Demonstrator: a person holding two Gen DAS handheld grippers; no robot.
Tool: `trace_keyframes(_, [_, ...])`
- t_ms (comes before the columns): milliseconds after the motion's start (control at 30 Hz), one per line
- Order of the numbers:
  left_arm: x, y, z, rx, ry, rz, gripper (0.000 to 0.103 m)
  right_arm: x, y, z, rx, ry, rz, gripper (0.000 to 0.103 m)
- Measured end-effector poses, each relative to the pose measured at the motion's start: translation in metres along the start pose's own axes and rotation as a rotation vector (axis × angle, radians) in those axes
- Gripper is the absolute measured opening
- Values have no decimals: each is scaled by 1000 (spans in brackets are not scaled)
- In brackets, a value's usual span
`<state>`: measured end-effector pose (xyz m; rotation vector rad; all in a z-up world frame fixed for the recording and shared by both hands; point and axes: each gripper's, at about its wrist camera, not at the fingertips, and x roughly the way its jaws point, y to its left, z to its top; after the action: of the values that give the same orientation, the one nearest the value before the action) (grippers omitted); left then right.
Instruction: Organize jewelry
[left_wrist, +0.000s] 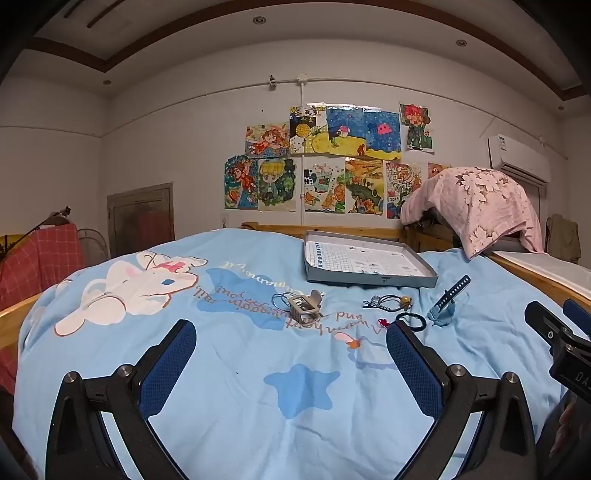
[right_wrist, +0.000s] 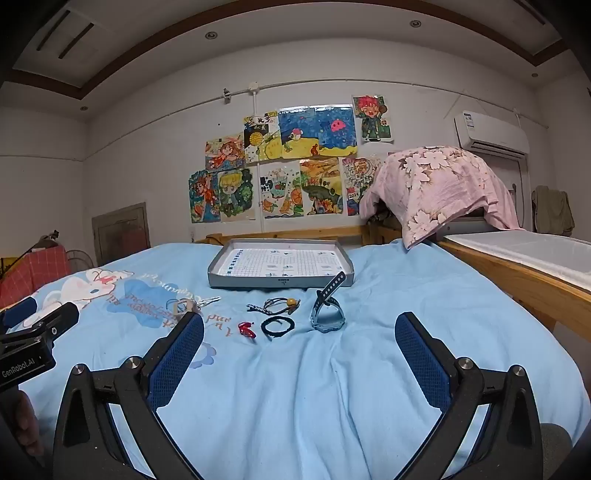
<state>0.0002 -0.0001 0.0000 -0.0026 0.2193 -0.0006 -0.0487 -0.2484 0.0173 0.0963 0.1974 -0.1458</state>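
Note:
Several small pieces lie in a row on a light blue bedspread (right_wrist: 295, 387), in front of a shallow grey tray (right_wrist: 255, 282) lined with grid paper. From left to right they are a beige claw clip (right_wrist: 181, 306), a cord bracelet with a yellow bead (right_wrist: 275, 304), a small red piece (right_wrist: 246, 328), a black hair tie (right_wrist: 277, 325) and a blue watch (right_wrist: 327, 314) with its strap sticking up. My right gripper (right_wrist: 300, 319) hangs open short of them, holding nothing. My left gripper (left_wrist: 292, 326) is open too, nearest the clip (left_wrist: 304, 306), with the tray (left_wrist: 351, 278) beyond it.
A wooden bed rail (right_wrist: 517, 280) runs along the right, with a white box (right_wrist: 535, 251) behind it. A pink floral cloth (right_wrist: 436, 184) is draped at the back right. Drawings cover the far wall. A red checked cloth (left_wrist: 40, 254) hangs at the left.

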Motion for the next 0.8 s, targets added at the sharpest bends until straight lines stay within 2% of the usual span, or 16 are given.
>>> trace_keyframes(800, [2,-3,-4,-6,3,5,103,0,5,2,4,5,5,102])
